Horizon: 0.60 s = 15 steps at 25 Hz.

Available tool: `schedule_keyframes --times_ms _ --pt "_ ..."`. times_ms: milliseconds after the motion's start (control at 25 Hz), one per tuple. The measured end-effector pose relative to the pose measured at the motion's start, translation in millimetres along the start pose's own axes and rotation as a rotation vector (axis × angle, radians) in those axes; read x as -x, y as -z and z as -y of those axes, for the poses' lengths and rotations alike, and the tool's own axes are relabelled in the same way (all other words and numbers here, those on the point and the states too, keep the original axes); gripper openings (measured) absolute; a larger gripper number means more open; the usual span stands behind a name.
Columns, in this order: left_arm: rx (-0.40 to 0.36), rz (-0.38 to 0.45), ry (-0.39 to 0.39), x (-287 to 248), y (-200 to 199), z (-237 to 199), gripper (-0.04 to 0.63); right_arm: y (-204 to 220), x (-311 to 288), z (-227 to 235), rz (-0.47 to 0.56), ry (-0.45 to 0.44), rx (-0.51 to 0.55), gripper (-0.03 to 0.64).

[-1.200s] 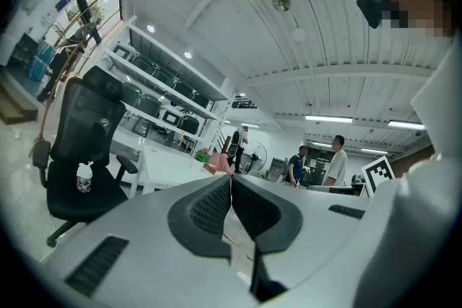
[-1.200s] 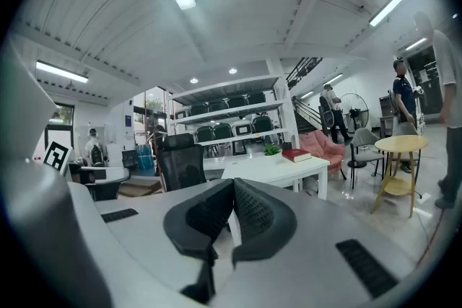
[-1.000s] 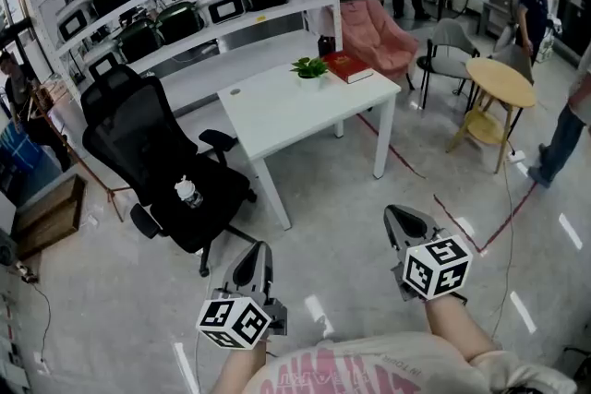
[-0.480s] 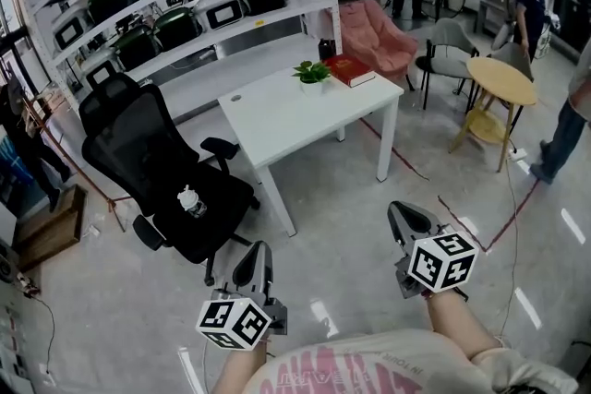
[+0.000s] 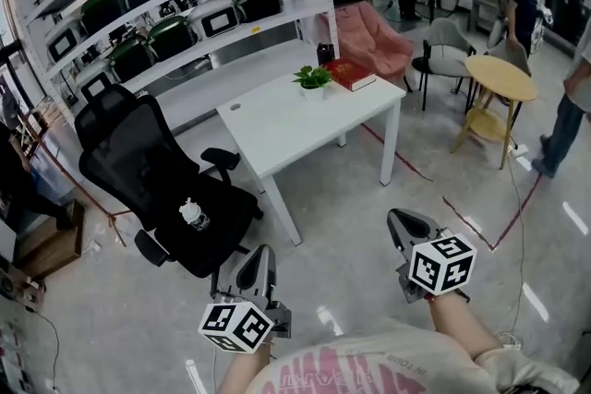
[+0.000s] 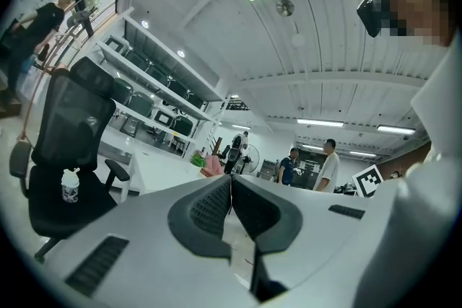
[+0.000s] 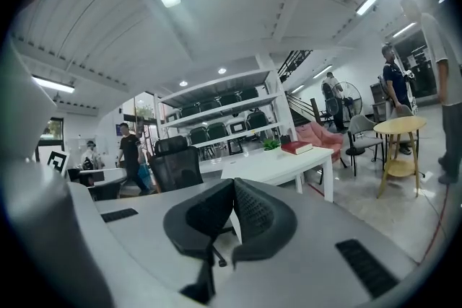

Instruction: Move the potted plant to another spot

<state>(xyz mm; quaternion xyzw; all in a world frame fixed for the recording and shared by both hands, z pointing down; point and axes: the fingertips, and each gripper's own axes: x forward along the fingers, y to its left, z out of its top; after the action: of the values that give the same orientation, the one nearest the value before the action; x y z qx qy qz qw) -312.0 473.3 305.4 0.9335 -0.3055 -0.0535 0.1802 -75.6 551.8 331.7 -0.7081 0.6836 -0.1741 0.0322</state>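
The potted plant (image 5: 312, 77), a small upright tuft of green leaves, stands at the far edge of the smooth white table (image 5: 277, 129), just left of a flat red book (image 5: 349, 71). It lies well ahead of both grippers, roughly midway between their lines, so neither hand looks plainly nearer. The left gripper (image 5: 261, 248) and right gripper (image 5: 396, 217) each have their ribbed dark pads pressed together on nothing.

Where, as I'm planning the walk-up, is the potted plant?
In the head view, the potted plant stands near the white table's far edge, just left of the red book.
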Motion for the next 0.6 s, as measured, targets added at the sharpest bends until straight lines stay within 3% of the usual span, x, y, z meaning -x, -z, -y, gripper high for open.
schedule_keyframes --times_ms 280,600 --pt "0.017 -0.063 -0.007 -24.3 17.0 -14.8 0.025 1.0 -22.9 24.8 0.005 0.039 -0.049 0.015" --pt "0.071 -0.025 -0.006 -99.1 14.3 -30.4 0.025 -9.7 -87.0 76.7 -0.046 0.035 -0.058 0.015"
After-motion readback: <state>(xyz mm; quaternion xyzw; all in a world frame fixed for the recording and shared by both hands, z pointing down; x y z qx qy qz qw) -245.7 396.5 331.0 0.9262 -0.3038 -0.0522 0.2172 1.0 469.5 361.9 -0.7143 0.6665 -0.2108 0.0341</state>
